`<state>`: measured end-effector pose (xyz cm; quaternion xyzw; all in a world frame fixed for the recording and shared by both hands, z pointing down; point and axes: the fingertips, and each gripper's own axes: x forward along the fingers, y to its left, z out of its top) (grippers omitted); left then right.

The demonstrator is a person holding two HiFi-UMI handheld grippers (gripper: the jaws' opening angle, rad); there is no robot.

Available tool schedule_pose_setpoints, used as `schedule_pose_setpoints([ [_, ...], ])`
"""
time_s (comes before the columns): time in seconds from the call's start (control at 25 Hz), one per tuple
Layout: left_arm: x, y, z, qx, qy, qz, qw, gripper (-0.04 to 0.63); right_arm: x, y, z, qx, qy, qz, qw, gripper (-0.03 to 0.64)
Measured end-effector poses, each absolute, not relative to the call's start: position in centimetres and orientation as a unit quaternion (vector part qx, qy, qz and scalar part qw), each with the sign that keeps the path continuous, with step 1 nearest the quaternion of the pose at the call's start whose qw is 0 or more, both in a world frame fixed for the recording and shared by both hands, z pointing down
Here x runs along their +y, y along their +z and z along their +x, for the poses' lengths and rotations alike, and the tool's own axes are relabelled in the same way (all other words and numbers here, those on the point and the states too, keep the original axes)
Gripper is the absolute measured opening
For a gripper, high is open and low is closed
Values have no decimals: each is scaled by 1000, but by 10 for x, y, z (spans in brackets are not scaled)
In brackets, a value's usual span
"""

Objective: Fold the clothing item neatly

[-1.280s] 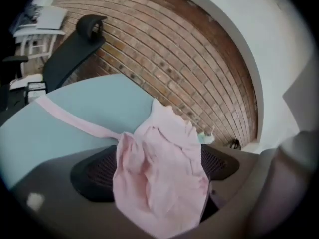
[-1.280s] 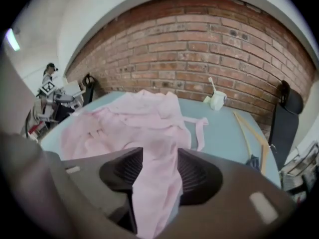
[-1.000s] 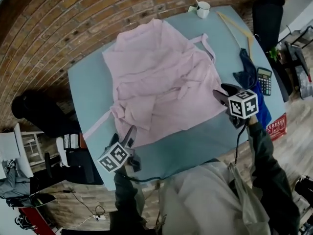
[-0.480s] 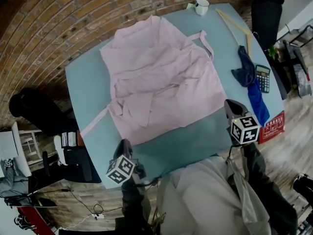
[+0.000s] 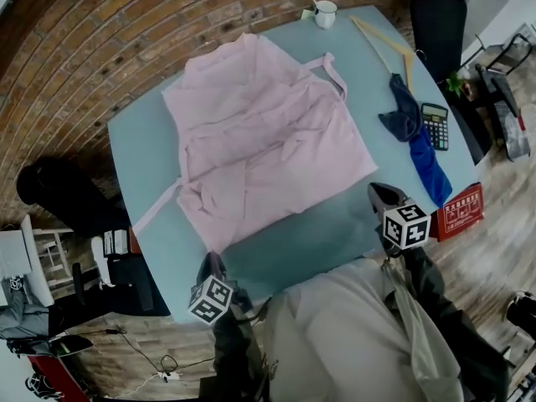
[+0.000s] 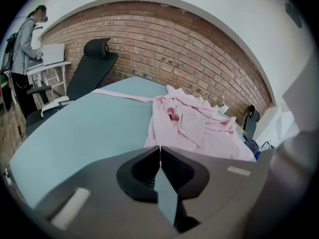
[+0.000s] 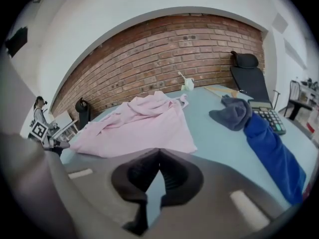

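A pink robe-like garment (image 5: 260, 141) lies spread and partly folded on the light blue table (image 5: 335, 224), one belt strip trailing off to the left. My left gripper (image 5: 211, 262) hovers at the table's near edge, short of the garment's near left corner; its jaws are closing and meet with nothing between them (image 6: 160, 147). My right gripper (image 5: 375, 193) sits at the near right, off the garment's hem, shut and empty (image 7: 158, 151). The garment (image 6: 194, 126) (image 7: 144, 121) lies ahead of both grippers.
A white mug (image 5: 325, 12) and a wooden hanger (image 5: 381, 40) are at the far side. Dark and blue cloths (image 5: 414, 141), a calculator (image 5: 434, 126) and a red box (image 5: 459, 212) are on the right. A black chair (image 6: 92, 66) stands beyond the table's left side.
Both grippers have drawn back from the garment's near edge towards the person and their jaws have closed. The garment lies flat where it was released.
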<state>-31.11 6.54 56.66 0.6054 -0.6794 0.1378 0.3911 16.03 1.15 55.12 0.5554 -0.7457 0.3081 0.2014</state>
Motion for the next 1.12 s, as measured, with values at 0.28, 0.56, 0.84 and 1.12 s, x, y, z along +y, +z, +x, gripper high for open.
schedule_pose_setpoints([
  [0.28,80,564,-297,-692,93,586,411,161,6,574,176,-697,403,581,121,47],
  [0.56,65,587,-285,-654,-28,547,521,303,-10,598,170,-660,484,568,87,179],
  [0.84,52,598,-294,-668,-21,511,540,271,-38,604,165,-644,508,567,73,179],
  [1.12,39,606,-310,-699,-9,504,507,56,-48,609,157,-667,482,553,134,87],
])
